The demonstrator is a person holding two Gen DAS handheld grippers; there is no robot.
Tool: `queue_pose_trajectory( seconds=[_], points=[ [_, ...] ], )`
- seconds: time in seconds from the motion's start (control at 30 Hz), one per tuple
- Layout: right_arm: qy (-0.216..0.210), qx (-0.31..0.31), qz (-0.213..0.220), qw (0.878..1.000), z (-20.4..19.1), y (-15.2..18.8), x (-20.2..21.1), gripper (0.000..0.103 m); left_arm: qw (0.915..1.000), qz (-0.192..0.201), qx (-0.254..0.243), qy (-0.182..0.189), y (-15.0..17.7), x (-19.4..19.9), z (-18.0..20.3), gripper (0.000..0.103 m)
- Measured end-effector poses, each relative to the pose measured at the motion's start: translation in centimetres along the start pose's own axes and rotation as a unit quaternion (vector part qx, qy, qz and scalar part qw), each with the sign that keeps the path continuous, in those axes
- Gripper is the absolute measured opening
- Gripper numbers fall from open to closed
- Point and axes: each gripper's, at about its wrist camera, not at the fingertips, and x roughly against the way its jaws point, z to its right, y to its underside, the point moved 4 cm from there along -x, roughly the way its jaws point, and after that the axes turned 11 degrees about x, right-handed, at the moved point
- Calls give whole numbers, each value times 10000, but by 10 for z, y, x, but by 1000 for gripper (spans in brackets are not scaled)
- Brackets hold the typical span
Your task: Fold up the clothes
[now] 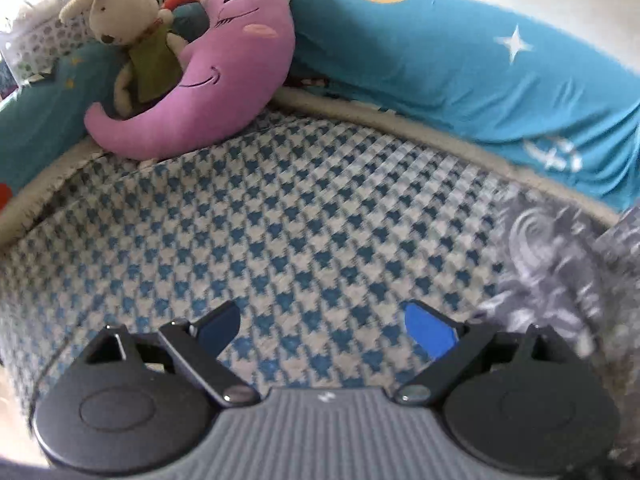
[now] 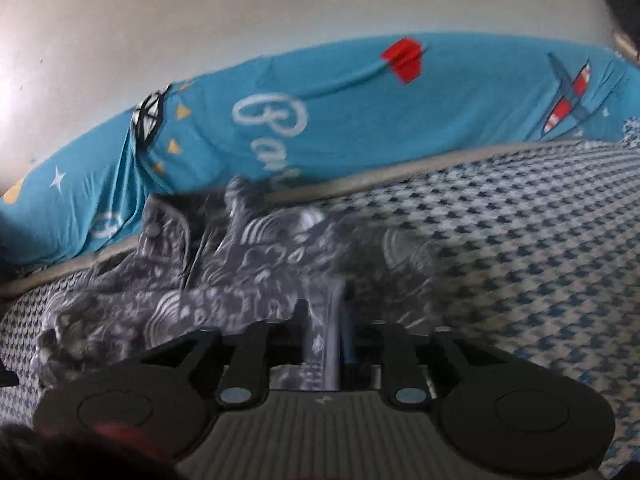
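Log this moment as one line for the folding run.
left gripper: open, empty, over checked blanket | right gripper: shut on grey patterned garment | garment crumpled, unfolded

Grey patterned garment [image 2: 224, 276] lies crumpled on the houndstooth bedcover [image 2: 520, 240]. One fold is lifted, blurred.

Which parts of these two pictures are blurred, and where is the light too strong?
Left wrist view: the grey patterned garment at right is motion-smeared; the moon pillow is sharp. Right wrist view: the garment is smeared, and the wall glares white at left.
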Motion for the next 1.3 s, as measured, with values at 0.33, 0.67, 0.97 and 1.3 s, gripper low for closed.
queue_pose_trajectory(
  seconds=[0.33, 0.67, 0.97, 1.3],
  points=[
    [-279, 33, 267, 9992, 2, -6, 2, 24, 9973, -178, 43, 705, 8, 3, 24, 99],
    [-360, 165, 144, 9991, -3, -5, -5, 26, 9875, -272, 13, 1552, -15, -13, 40, 99],
    [-448, 158, 12, 9989, -11, -4, -12, 27, 9772, -708, 65, 1999, -20, -41, 61, 94],
    [-505, 266, -58, 9984, -18, -1, -16, 26, 9631, -1211, 227, 2393, -21, -65, 78, 24]
  ],
)
